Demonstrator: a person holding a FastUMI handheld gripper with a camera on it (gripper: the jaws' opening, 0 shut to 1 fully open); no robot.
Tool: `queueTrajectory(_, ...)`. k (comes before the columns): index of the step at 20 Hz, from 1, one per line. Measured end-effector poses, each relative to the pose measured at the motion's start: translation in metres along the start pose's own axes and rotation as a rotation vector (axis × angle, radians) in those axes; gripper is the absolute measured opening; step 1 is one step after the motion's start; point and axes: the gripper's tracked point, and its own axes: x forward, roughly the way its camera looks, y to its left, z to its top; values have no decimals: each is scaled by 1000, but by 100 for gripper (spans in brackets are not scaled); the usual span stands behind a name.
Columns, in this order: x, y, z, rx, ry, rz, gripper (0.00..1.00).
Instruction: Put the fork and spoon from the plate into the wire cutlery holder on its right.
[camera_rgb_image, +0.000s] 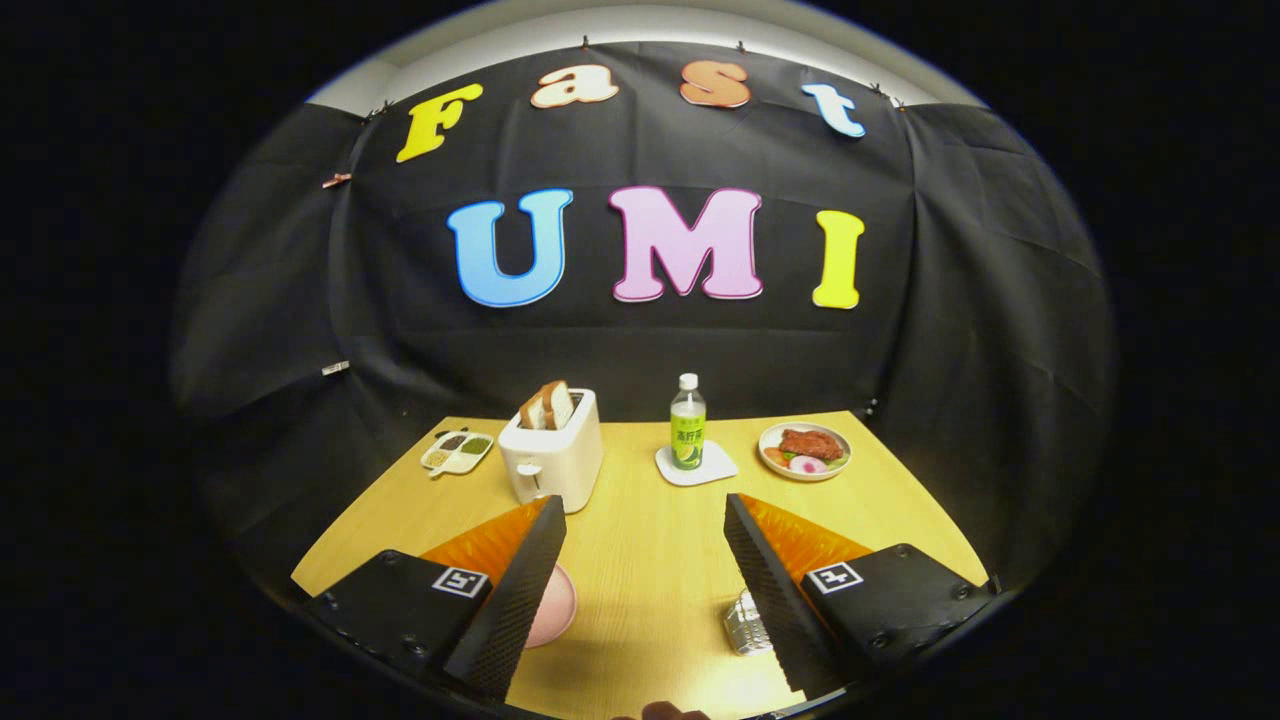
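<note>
Tabletop (650, 560) carries one toaster (552, 462) holding two bread slices (548, 405), one bottle (687, 423) on one coaster (697, 467), one food plate (805, 451) far right, one condiment tray (457, 452) far left. Tool (645, 530) hangs released, grasping nothing; pink plate (553, 605) near left finger, wire cutlery holder (742, 622) near right finger.

Black cloth wall (640, 360) behind a pale wooden table (650, 560), brightly lit.
</note>
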Motion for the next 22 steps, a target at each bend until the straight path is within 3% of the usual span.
queueTrajectory(6,32,57,-51,-42,163,95,99)
queueTrajectory(17,70,135,-198,-131,563,200,99)
queueTrajectory(20,81,136,-222,-155,620,185,95)
queueTrajectory(22,85,137,-236,-153,665,173,86)
